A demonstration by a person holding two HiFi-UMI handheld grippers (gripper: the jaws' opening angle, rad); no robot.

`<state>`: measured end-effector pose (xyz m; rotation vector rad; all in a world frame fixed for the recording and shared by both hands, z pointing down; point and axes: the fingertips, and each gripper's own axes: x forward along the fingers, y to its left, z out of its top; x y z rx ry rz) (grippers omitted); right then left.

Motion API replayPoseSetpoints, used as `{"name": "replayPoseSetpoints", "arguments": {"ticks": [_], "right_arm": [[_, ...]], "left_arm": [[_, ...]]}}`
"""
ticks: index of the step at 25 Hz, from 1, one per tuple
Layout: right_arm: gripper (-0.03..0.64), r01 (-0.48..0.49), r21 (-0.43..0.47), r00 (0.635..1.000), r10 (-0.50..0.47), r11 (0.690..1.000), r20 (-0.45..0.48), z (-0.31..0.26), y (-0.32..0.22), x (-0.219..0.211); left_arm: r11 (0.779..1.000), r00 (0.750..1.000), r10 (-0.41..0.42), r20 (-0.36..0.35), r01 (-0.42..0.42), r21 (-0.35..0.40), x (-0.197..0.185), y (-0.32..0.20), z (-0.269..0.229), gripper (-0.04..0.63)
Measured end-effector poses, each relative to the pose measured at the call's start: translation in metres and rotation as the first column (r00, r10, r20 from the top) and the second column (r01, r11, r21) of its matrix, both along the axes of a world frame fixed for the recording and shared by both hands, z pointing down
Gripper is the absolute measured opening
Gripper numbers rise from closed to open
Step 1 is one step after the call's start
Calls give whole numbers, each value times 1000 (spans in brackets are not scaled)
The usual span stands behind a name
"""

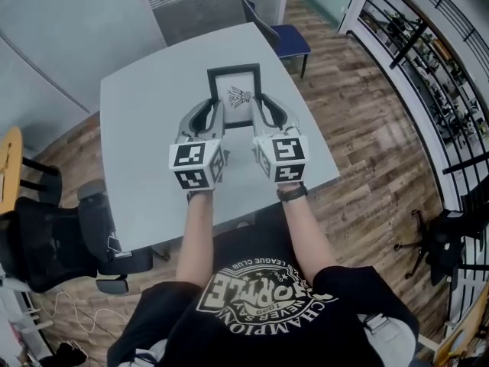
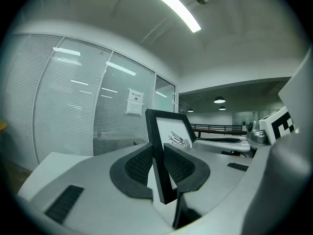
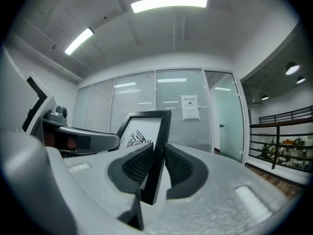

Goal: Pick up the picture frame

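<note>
A black picture frame (image 1: pixel 234 94) with a white print and a small dark drawing hangs in the air over the grey table (image 1: pixel 145 136), held from both sides. My left gripper (image 1: pixel 217 107) is shut on its left edge. In the left gripper view the frame's black border (image 2: pixel 155 146) stands pinched between the dark ribbed pads (image 2: pixel 139 164). My right gripper (image 1: pixel 257 105) is shut on the right edge. The right gripper view shows the frame (image 3: pixel 142 131) clamped between the pads (image 3: pixel 178 165). Both grippers point about level, toward glass walls.
A blue chair (image 1: pixel 289 38) stands beyond the table's far corner. A black office chair (image 1: pixel 57 239) sits at the near left, with a wooden seat (image 1: pixel 8 167) behind it. A dark railing (image 1: pixel 428 60) runs along the right over wood flooring.
</note>
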<state>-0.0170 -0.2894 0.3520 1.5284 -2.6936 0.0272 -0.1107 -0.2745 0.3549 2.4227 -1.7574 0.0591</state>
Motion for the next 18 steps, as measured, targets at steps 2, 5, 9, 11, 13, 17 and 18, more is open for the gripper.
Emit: {"name": "replayPoseSetpoints", "arguments": {"ticks": [2,5,9,11,13,17,18], "right_arm": [[72,4,13,1000,-5,1000,14,-11,2,1],[71,5,36,1000,-6,999,30,-25,6,2],[71,15,61,999,-17,998,29,-35,6,0],[71,19,66,1000,-21,998,20,-36,6,1],[71,19,68,1000,-20,998,16,-36,5,2],[71,15,78,1000,-16,997,13,-39,6,3],[71,13,84,1000,-14,996,10,-41,6,4]], "left_arm": [[1000,1000,-2,5,2,25,1,3,-12,75],[998,1000,-6,14,5,61,1,8,-27,75],[996,1000,-14,13,13,85,0,9,-38,75],[996,1000,-14,8,13,85,0,8,-37,75],[996,1000,-10,3,10,85,2,7,-36,75],[995,1000,-6,0,6,98,2,6,-38,75],[995,1000,-5,-2,5,102,3,6,-40,75]]}}
